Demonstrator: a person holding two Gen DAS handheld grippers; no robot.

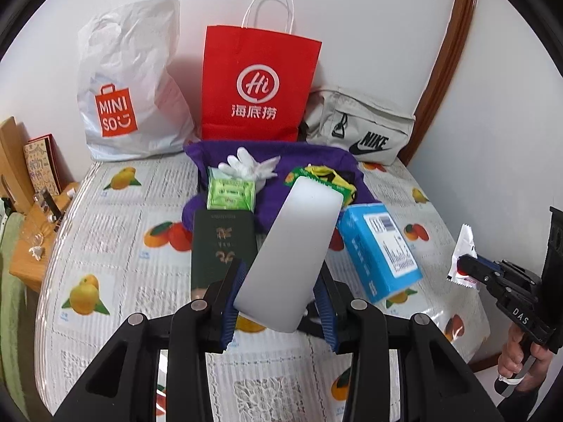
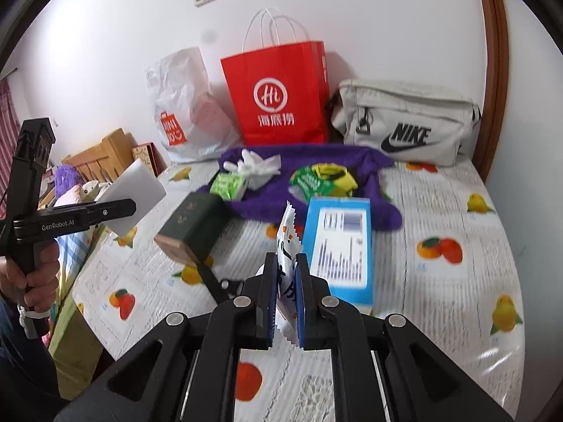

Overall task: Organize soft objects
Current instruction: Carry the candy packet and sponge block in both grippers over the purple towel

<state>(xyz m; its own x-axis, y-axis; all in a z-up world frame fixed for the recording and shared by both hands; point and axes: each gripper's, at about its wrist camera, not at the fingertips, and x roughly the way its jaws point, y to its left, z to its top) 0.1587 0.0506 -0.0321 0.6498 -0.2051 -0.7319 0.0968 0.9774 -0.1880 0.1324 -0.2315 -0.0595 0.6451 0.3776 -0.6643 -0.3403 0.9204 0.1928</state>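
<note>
Grippers hover above a fruit-print tablecloth [image 1: 105, 246]. Left gripper [image 1: 278, 302] clamps a white rounded slab [image 1: 292, 246]; right gripper [image 2: 284, 295] pinches a white sachet [image 2: 286, 242] before a red paper bag [image 1: 260, 84].

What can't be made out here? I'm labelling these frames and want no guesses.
- Blue box label: motion-blurred in the right wrist view.
- Red paper bag and Miniso bag contents: hidden by their own walls.
- Sachet print: partly covered by the right gripper.
- White slab lower end: behind the left gripper.
</note>
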